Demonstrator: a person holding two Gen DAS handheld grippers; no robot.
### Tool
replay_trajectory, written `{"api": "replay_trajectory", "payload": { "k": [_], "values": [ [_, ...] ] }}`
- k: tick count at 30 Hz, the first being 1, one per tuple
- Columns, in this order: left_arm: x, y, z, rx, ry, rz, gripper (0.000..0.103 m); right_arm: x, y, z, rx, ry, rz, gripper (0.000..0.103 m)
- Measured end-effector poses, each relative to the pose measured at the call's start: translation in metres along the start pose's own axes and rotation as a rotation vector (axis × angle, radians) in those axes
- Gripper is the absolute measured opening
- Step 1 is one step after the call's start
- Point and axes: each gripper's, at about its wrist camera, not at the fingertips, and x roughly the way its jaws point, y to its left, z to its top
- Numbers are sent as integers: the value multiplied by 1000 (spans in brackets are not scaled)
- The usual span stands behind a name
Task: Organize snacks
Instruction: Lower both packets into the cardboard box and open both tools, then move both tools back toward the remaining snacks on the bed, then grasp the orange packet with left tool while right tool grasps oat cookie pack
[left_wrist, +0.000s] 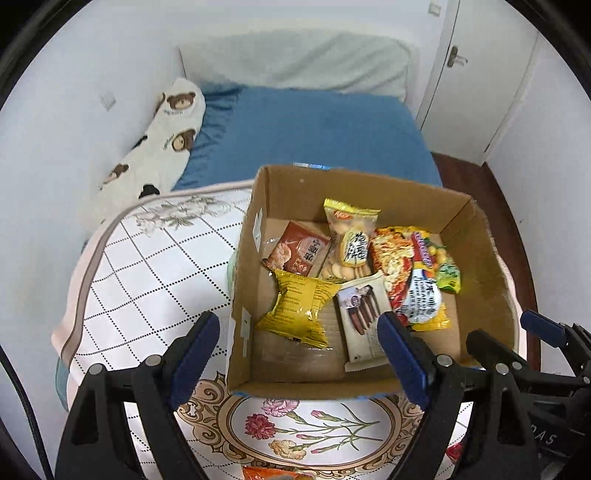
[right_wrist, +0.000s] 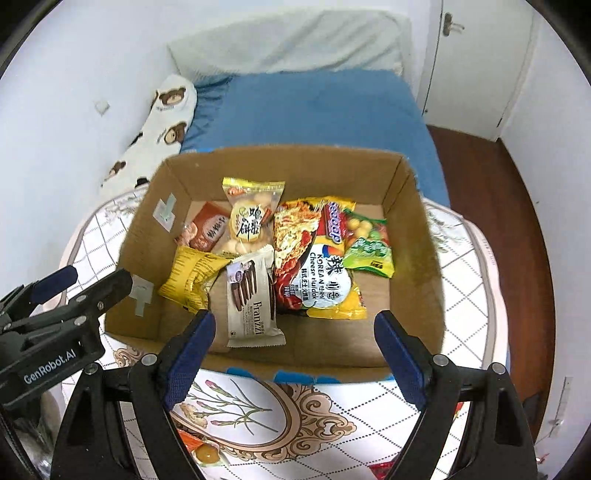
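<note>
- Both grippers, left gripper (left_wrist: 301, 345) and right gripper (right_wrist: 295, 341), are hovering wide open, gripping nothing.
- Cardboard box (right_wrist: 413, 236) is sitting on the floral tablecloth (right_wrist: 240, 402), holding snacks.
- Franzzi pack (right_wrist: 253, 299) is lying nearest; Korean Cheese Buldak noodles (right_wrist: 317, 266) are showing to its right.

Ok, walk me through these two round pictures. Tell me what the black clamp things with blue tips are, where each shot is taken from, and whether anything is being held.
The clamps are hand-held grippers, one in each of a person's hands, each carrying a fisheye camera that looks along its two fingers. One picture looks along the left gripper, the other along the right gripper; each gripper also shows at the edge of the other's view. Both stand open and hold nothing. Below them a cardboard box sits on a floral tablecloth, with a blue bed behind. In the box lie snacks: a yellow packet, a Franzzi biscuit pack, a Korean cheese noodle bag, a green candy bag, a bag of round cookies and a red-brown packet.
</note>
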Motion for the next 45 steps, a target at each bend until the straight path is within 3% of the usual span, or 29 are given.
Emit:
{"api": "replay_trajectory", "payload": {
  "k": [9, 16, 22, 28, 32, 37, 39, 40, 44, 45],
  "values": [
    [-55, -8, -23, 29, -106, -16, 87, -55, 0, -24, 23, -96, 8, 90],
    [-70, 3, -59, 21, -86, -16, 87, -81, -2, -61, 60, -97, 50, 90],
    [-41, 25, -136, 83, 61, 47, 87, -45, 14, -145, 68, 87, 113, 90],
    [24, 44, -219, 143, 310, 78, 87, 24, 38, -242, 112, 348, 169, 90],
    [60, 38, -239, 198, 385, 105, 87, 59, 49, -279, 144, 449, 172, 90],
    [103, 17, -247, 278, 440, 95, 87, 84, 57, -305, 170, 509, 162, 90],
    [109, 13, -250, 298, 437, 87, 70, 94, 61, -314, 175, 531, 157, 90],
    [111, 14, -251, 292, 440, 84, 54, 98, 63, -318, 174, 540, 152, 90],
    [104, 29, -258, 212, 460, 55, 45, 111, 77, -331, 126, 564, 127, 89],
    [101, 36, -262, 181, 471, 50, 45, 112, 80, -332, 112, 567, 120, 84]
  ]
}}
